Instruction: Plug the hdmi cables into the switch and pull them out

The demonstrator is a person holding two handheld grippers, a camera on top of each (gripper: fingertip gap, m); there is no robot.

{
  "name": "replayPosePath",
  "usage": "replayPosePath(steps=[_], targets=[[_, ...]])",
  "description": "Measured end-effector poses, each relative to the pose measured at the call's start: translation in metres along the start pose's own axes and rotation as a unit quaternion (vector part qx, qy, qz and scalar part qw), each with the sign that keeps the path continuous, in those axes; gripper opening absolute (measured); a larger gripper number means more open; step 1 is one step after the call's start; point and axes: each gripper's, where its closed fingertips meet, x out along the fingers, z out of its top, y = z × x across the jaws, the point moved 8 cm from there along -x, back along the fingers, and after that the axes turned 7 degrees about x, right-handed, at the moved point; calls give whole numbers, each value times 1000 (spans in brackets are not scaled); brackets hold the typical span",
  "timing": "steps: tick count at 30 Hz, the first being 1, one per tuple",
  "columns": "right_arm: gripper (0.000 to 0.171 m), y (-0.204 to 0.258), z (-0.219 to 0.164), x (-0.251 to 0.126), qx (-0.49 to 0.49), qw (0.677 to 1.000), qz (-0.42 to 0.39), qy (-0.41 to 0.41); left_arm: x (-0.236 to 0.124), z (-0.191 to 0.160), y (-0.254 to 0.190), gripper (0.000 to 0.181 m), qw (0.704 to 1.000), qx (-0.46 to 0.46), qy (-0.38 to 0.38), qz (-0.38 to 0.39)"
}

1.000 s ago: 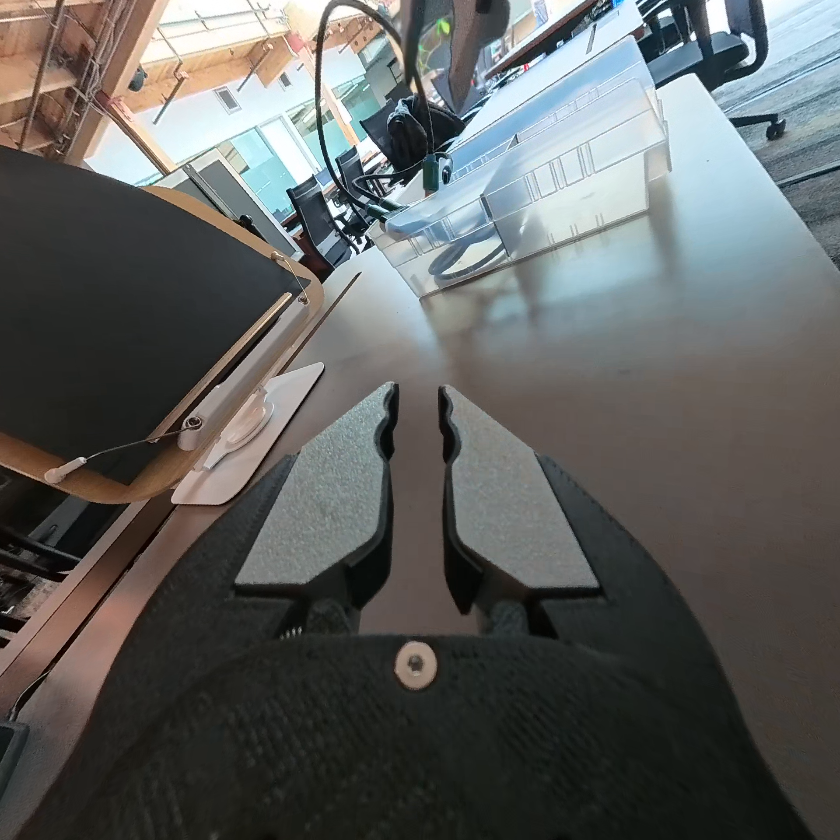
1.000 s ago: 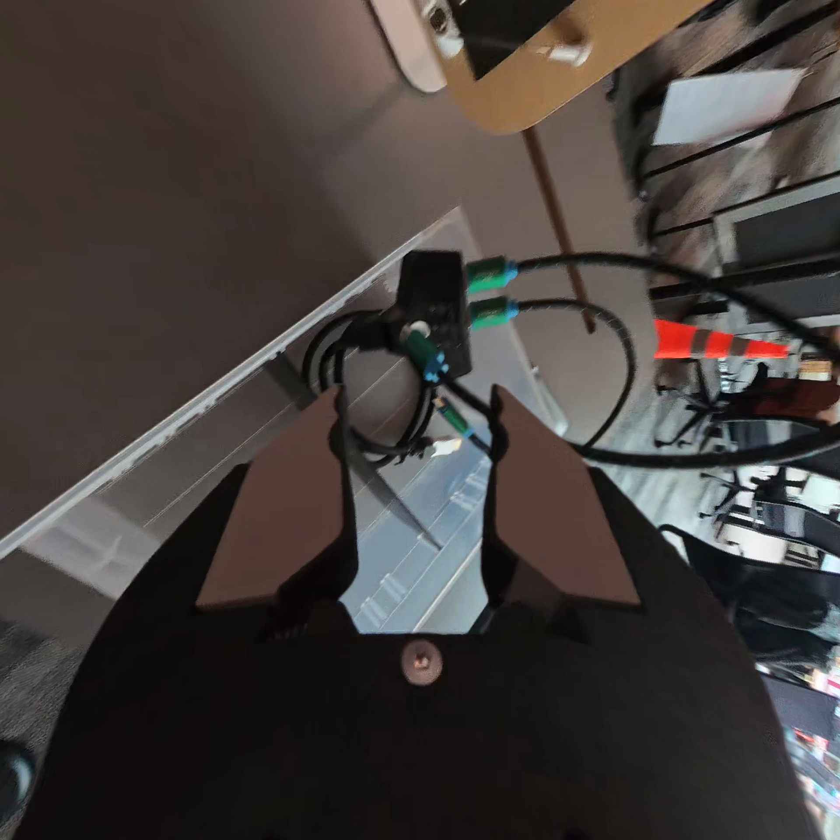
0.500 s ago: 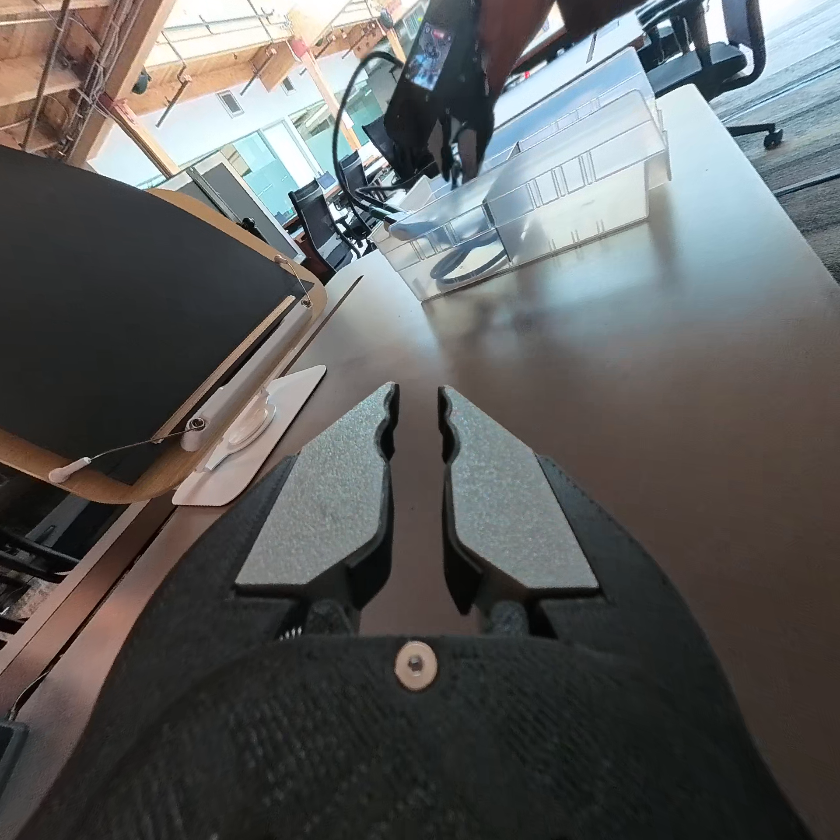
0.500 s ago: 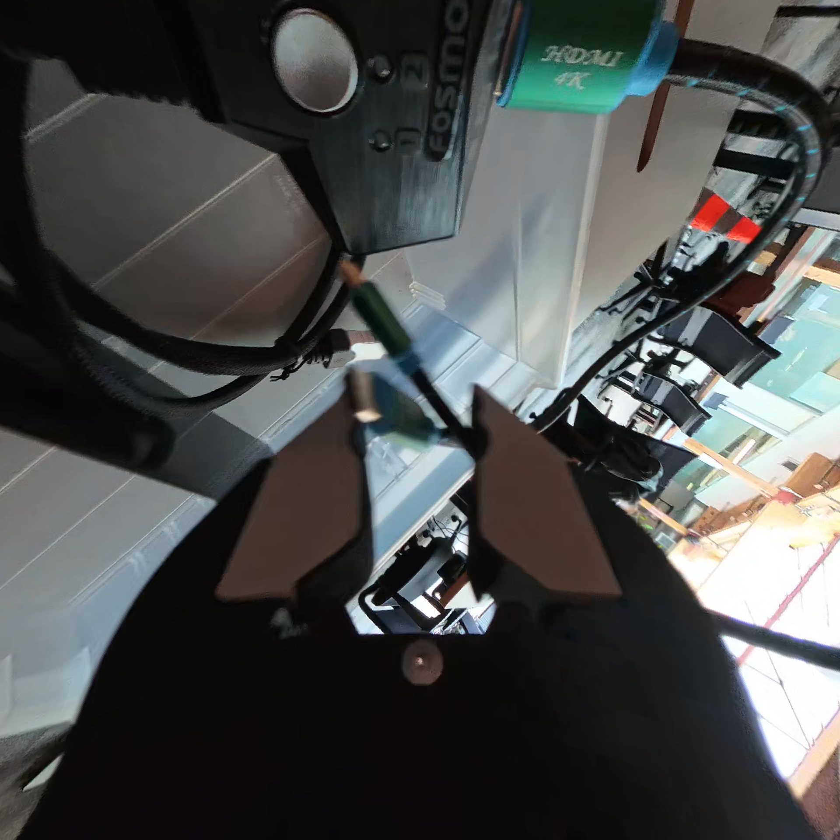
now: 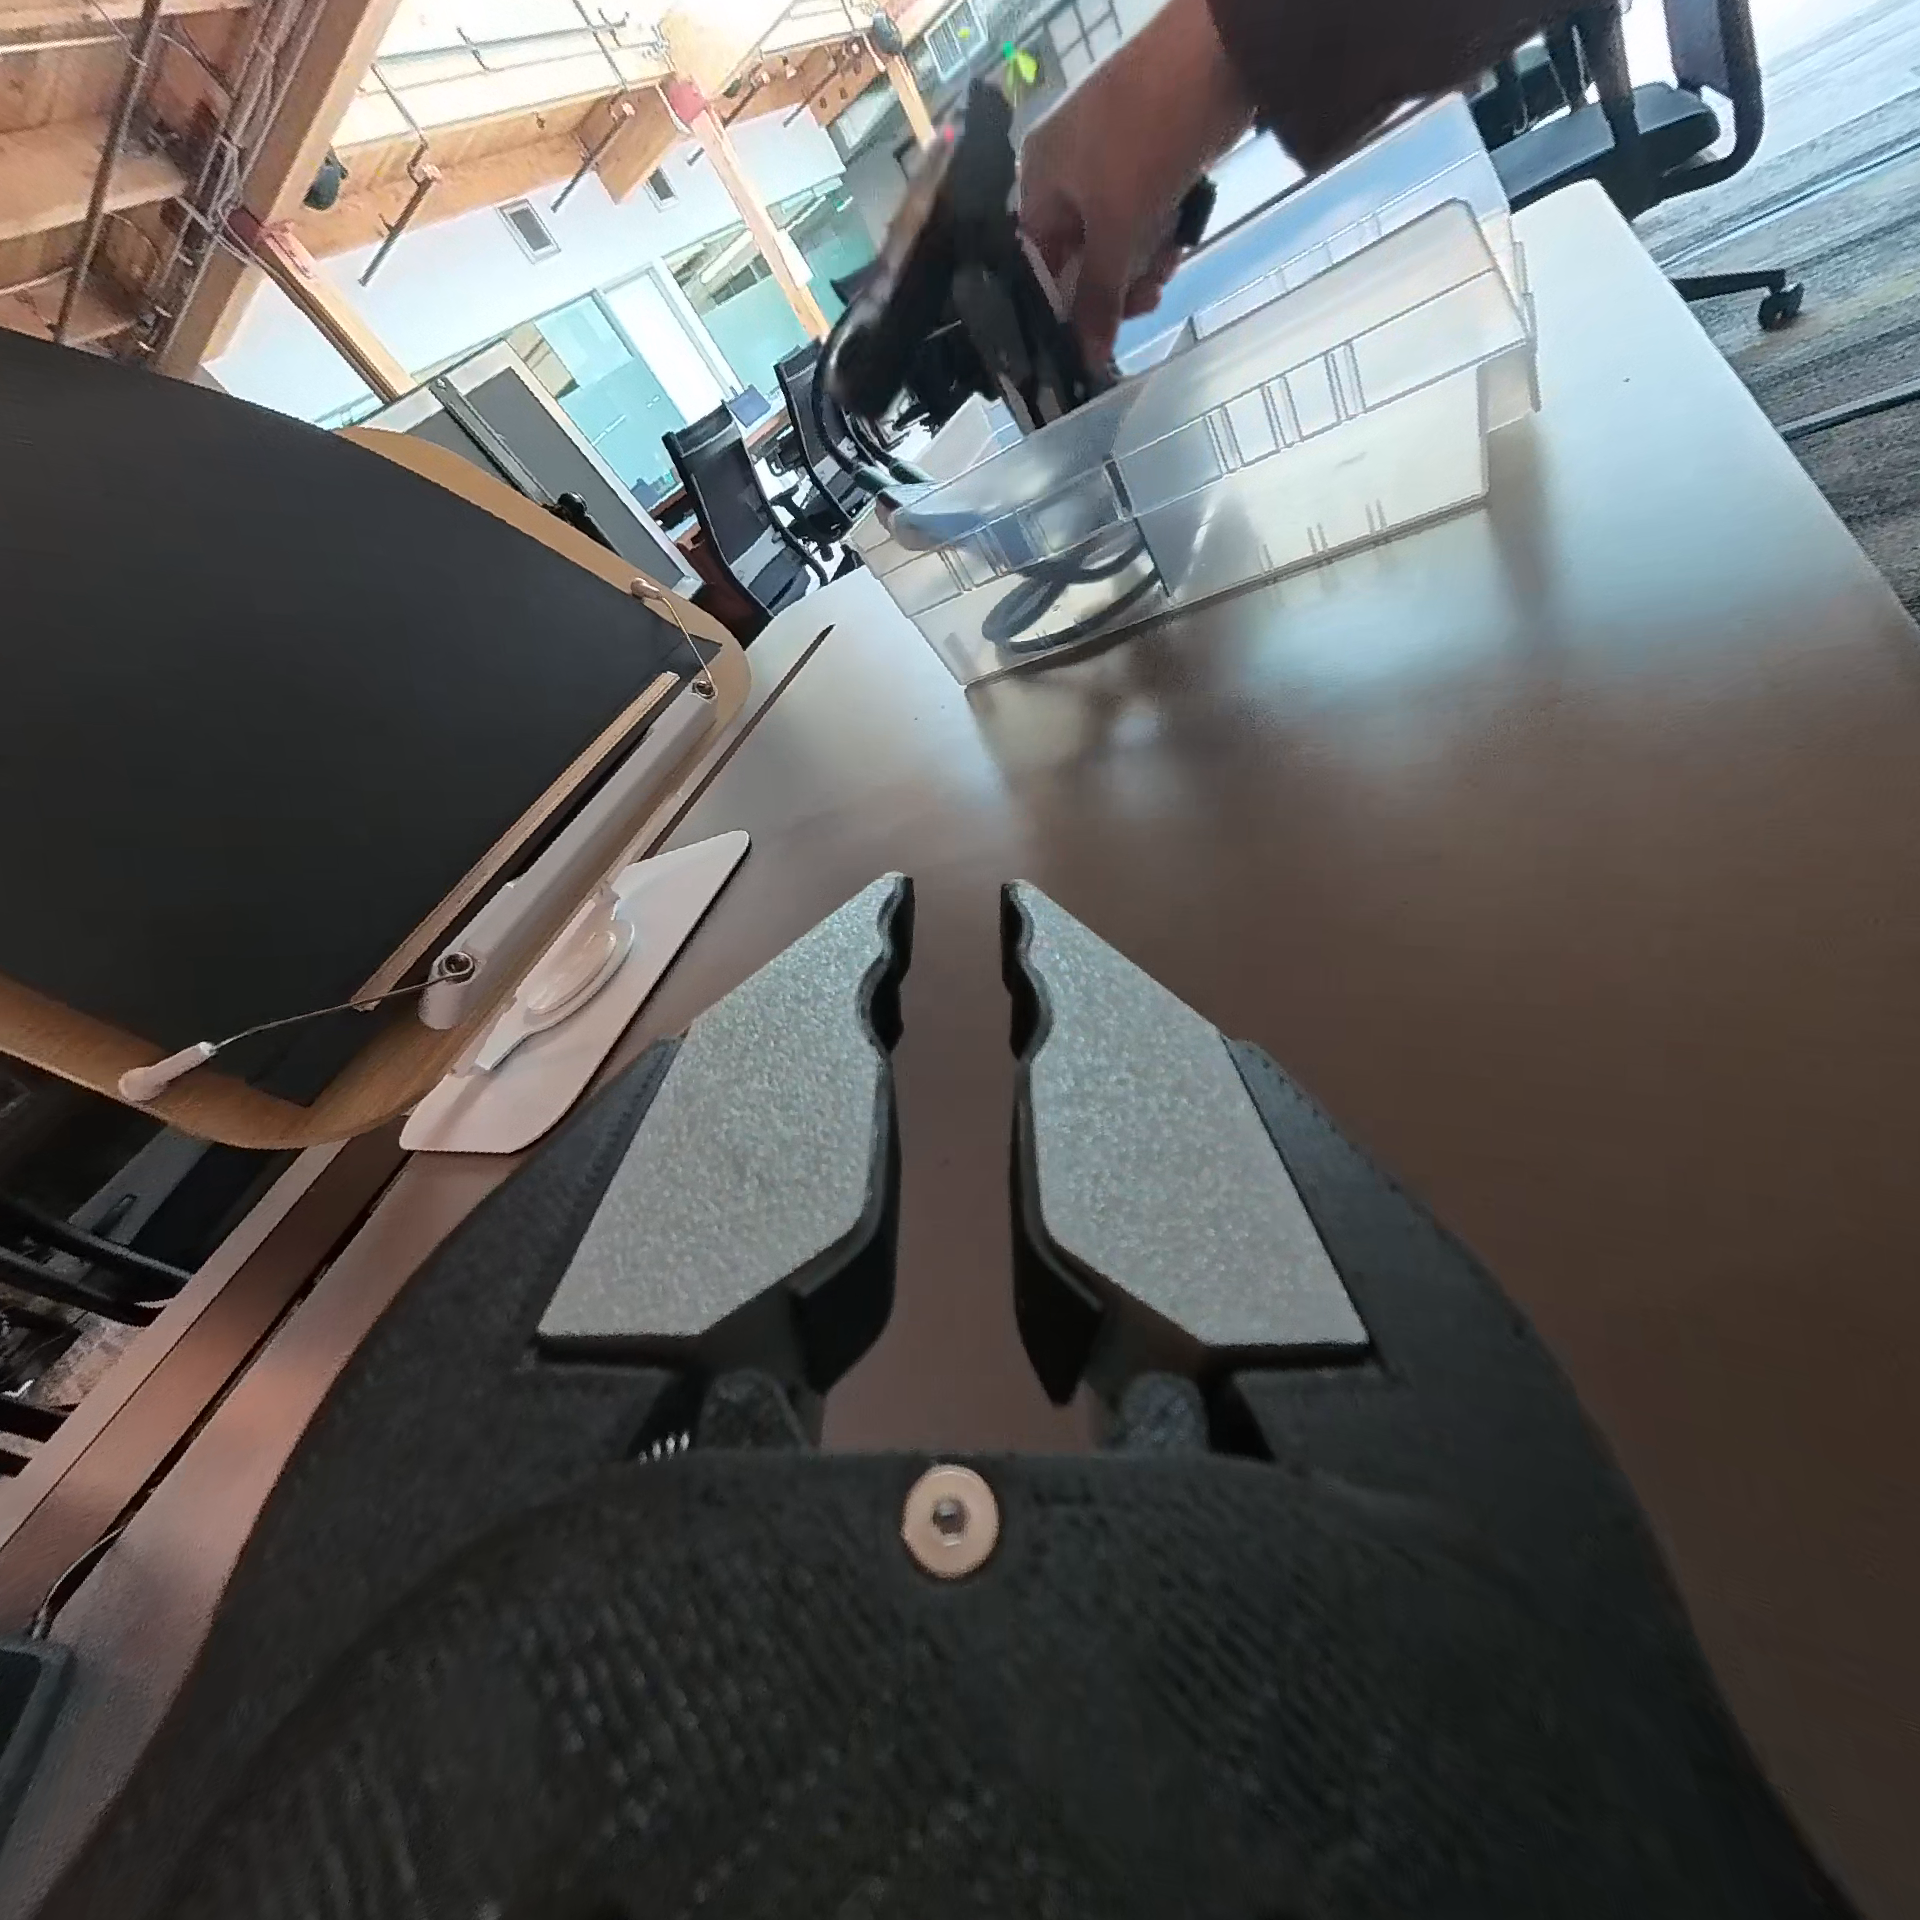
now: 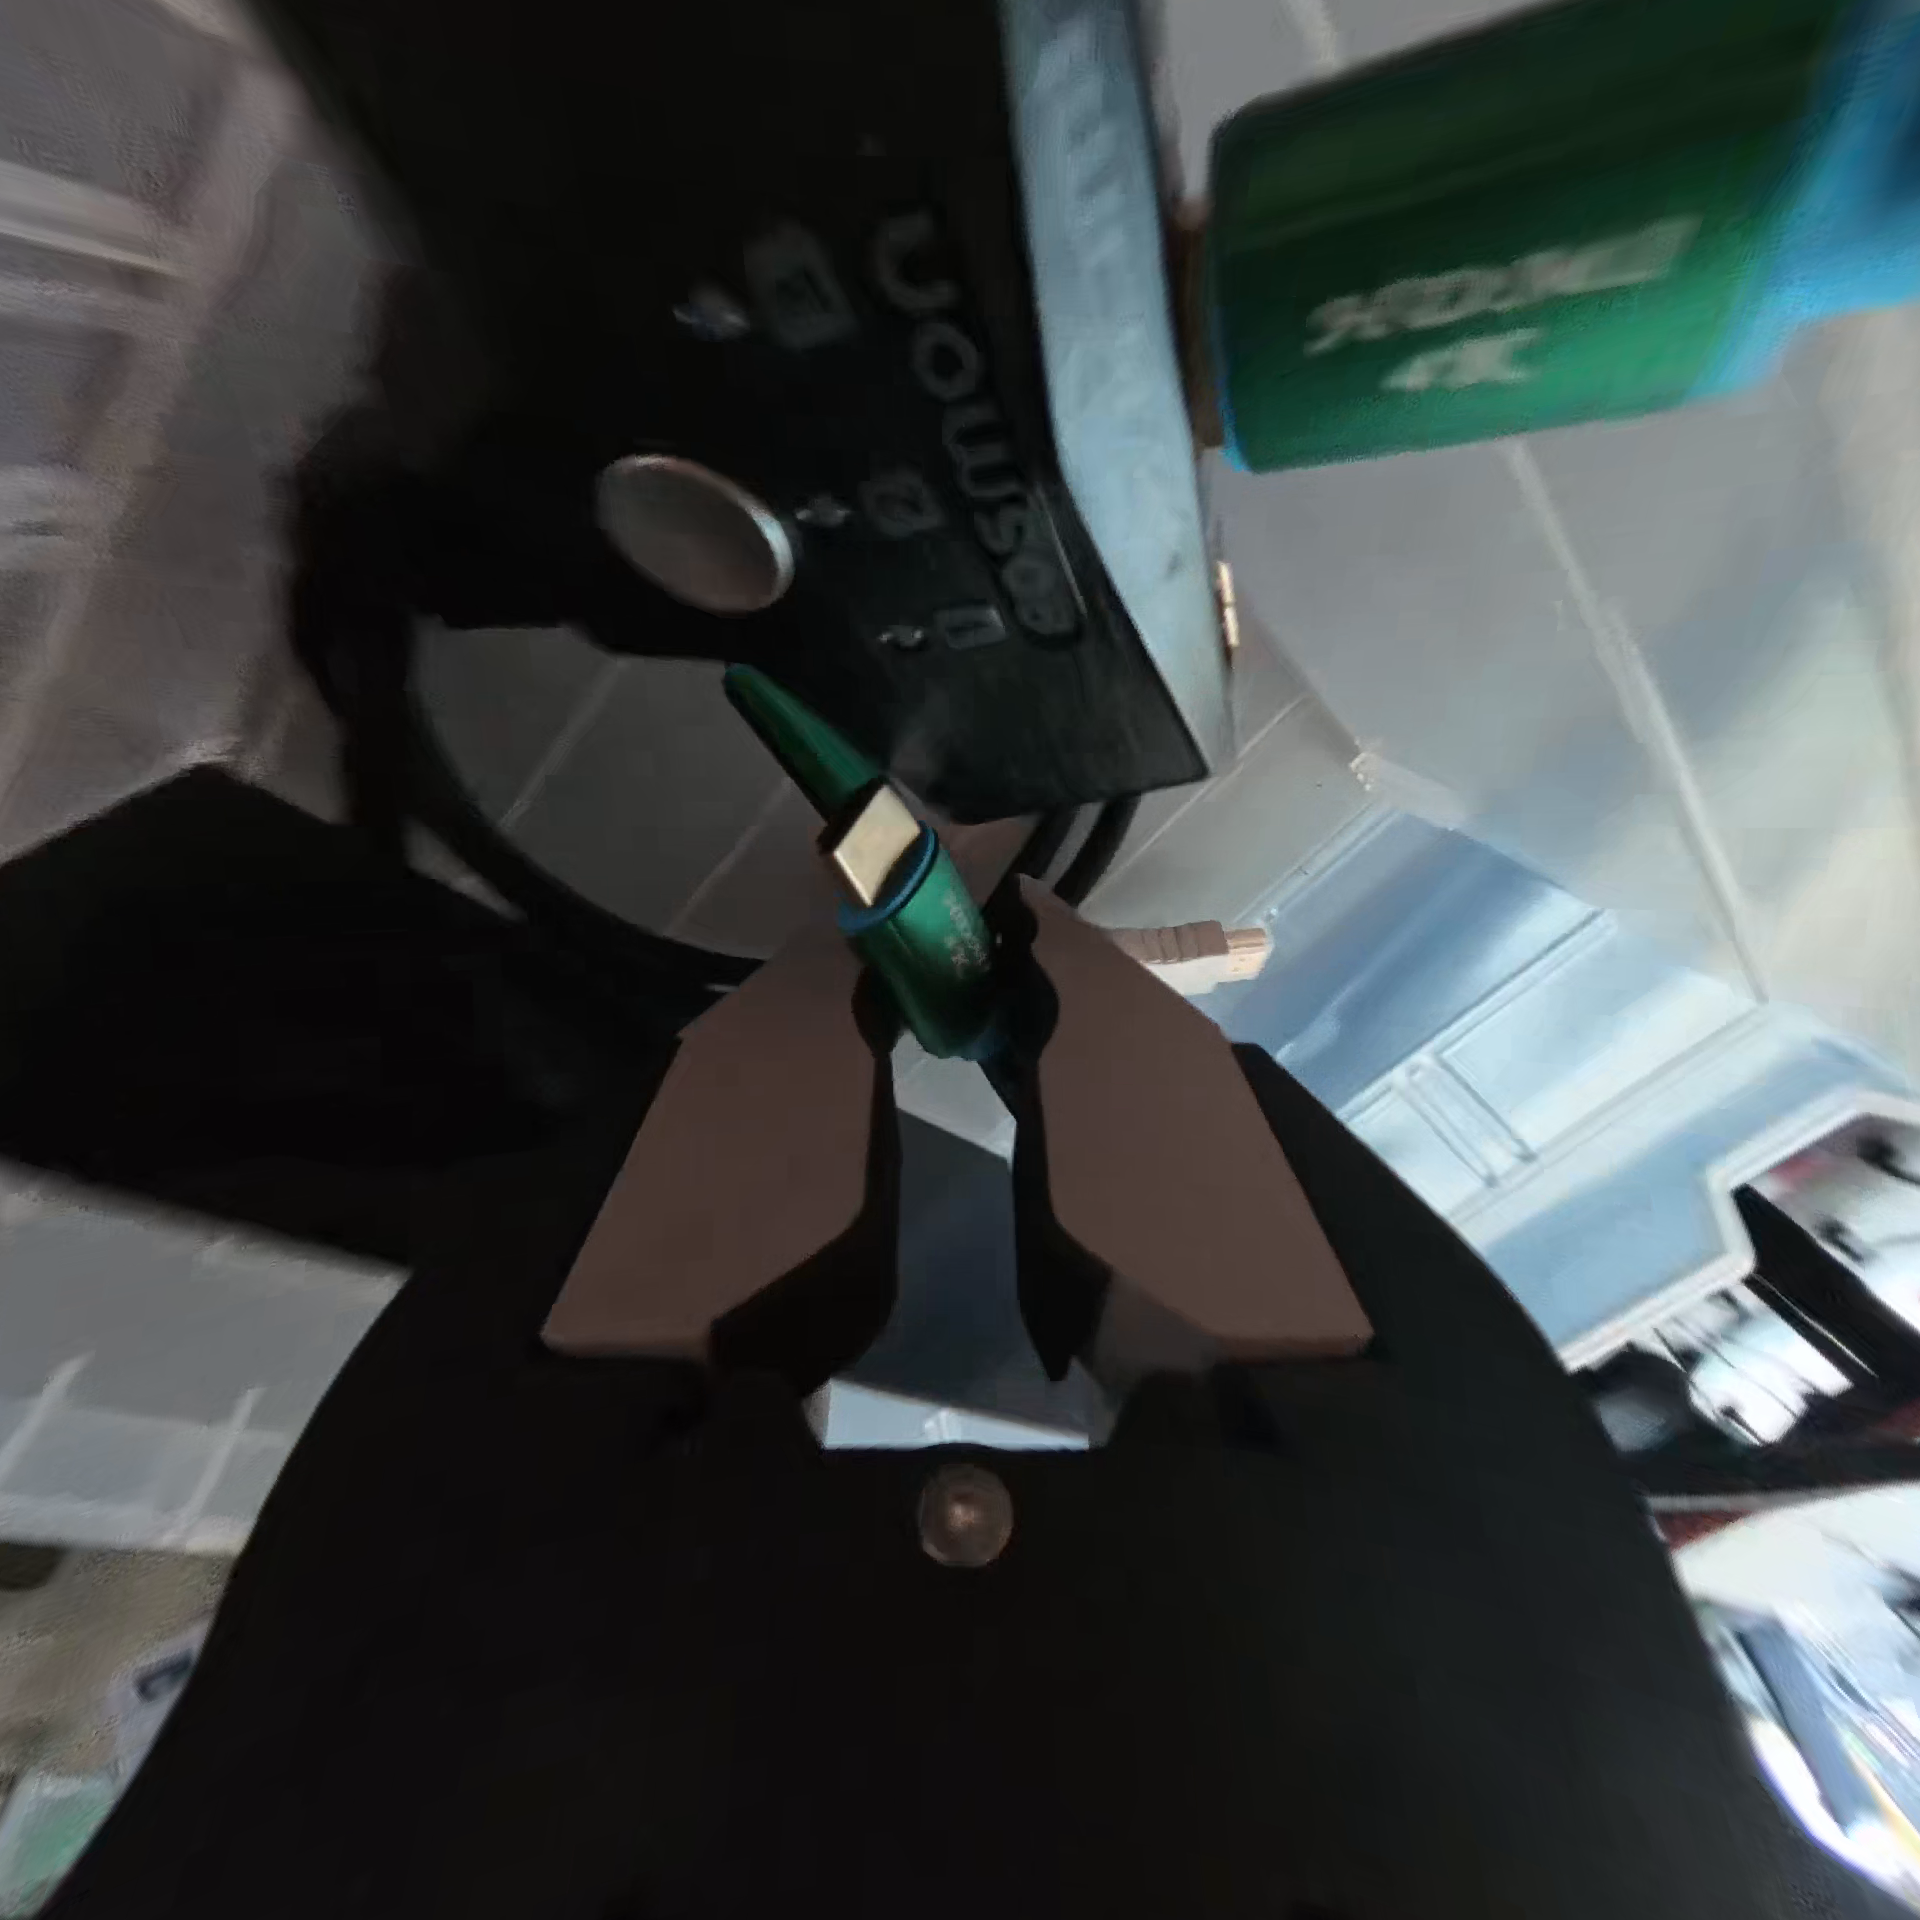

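In the right wrist view my right gripper (image 6: 925, 935) is shut on a green HDMI plug (image 6: 920, 961), its metal end pointing toward the black switch (image 6: 935, 520) just ahead. Another green plug (image 6: 1507, 260) sits in the switch's side. Both lie over the clear plastic bin (image 6: 1455, 935). In the left wrist view the right gripper (image 5: 966, 291), held by a hand, reaches into that bin (image 5: 1299, 457), where a black cable (image 5: 1060, 592) coils. My left gripper (image 5: 958, 935) rests low over the table, its jaws a narrow gap apart and empty.
A dark panel with a wooden frame (image 5: 260, 675) stands on the left of the brown table (image 5: 1455, 935), with a white base plate (image 5: 582, 1049) beside my left gripper. An office chair (image 5: 1662, 125) stands beyond the table's far right. A pale loose connector (image 6: 1195, 951) lies in the bin. The gap from one gripper's tips to the other's is roughly 40 cm. My right gripper is the nearer one to the pale loose connector (image 6: 1195, 951): about 4 cm, against 45 cm.
My right gripper has dropped into the bin close to the switch and closed on the loose green plug. My left gripper has not moved.
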Motion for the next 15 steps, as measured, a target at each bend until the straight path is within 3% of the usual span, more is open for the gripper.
replayPosePath(steps=[2, 7, 13, 15], targets=[[14, 0, 4, 12, -19, 998, -57, 34, -1, 0, 1, 14, 1000, 0, 0, 2], [23, 14, 16, -15, -67, 996, -55, 4, 0, -1, 0, 14, 1000, -2, 2, -2], [67, 20, 2, -81, -134, 985, -70, -80, 1, -2, -2, 15, 1000, 0, 4, -7], [69, 28, -3, -106, -173, 970, -96, -142, 0, -2, -2, 15, 1000, -3, 4, -6]])
